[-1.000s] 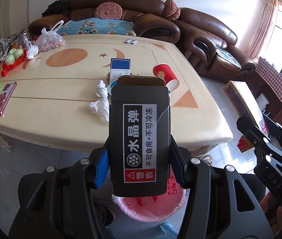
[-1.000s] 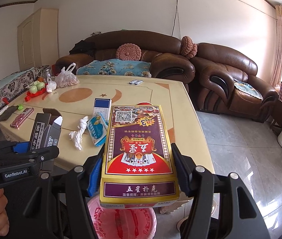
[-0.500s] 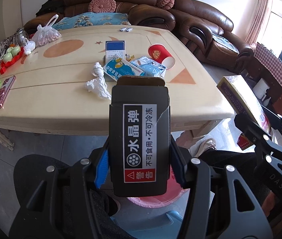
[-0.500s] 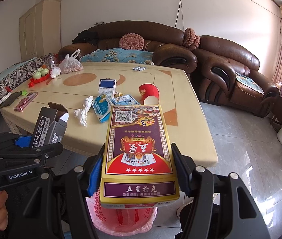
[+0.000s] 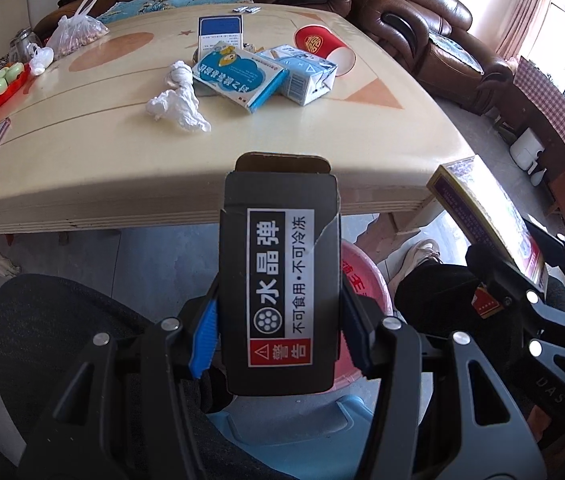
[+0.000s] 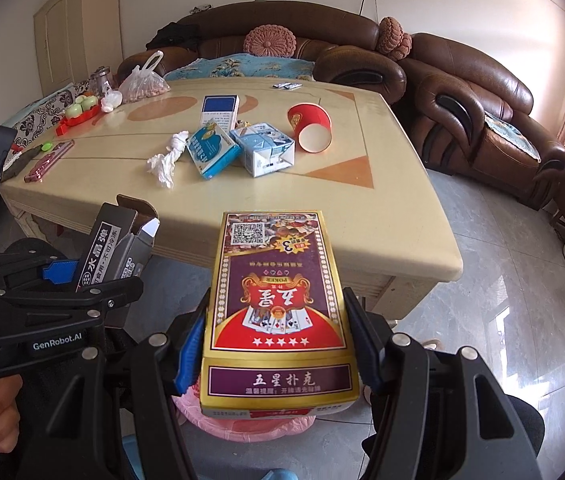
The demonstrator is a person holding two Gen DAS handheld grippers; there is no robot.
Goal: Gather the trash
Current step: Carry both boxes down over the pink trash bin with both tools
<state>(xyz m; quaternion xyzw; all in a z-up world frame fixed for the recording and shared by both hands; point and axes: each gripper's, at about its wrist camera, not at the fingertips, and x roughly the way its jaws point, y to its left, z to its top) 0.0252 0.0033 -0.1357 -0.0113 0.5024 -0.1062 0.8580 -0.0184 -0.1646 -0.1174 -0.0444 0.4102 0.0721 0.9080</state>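
My left gripper (image 5: 280, 332) is shut on a black carton (image 5: 280, 280) with a white label and an open top flap; the same carton (image 6: 112, 250) shows at the left of the right wrist view. My right gripper (image 6: 278, 344) is shut on a gold and purple playing-card box (image 6: 276, 296), also seen at the right of the left wrist view as the card box (image 5: 486, 216). Both hang below the table edge over a pink-lined bin (image 5: 362, 280), largely hidden under the boxes; its pink liner (image 6: 242, 424) peeks out beneath the card box.
On the cream table (image 6: 362, 200) lie a crumpled tissue (image 6: 164, 162), a blue box (image 6: 212, 150), a pale blue carton (image 6: 264, 148), a tipped red paper cup (image 6: 310, 128) and a dark blue box (image 6: 220, 110). A phone, fruit tray and bag sit far left. Brown sofas stand behind.
Both grippers have sunk with their boxes and tilted further down. The table top now sits higher in both views, and the pink bin is closer underneath.
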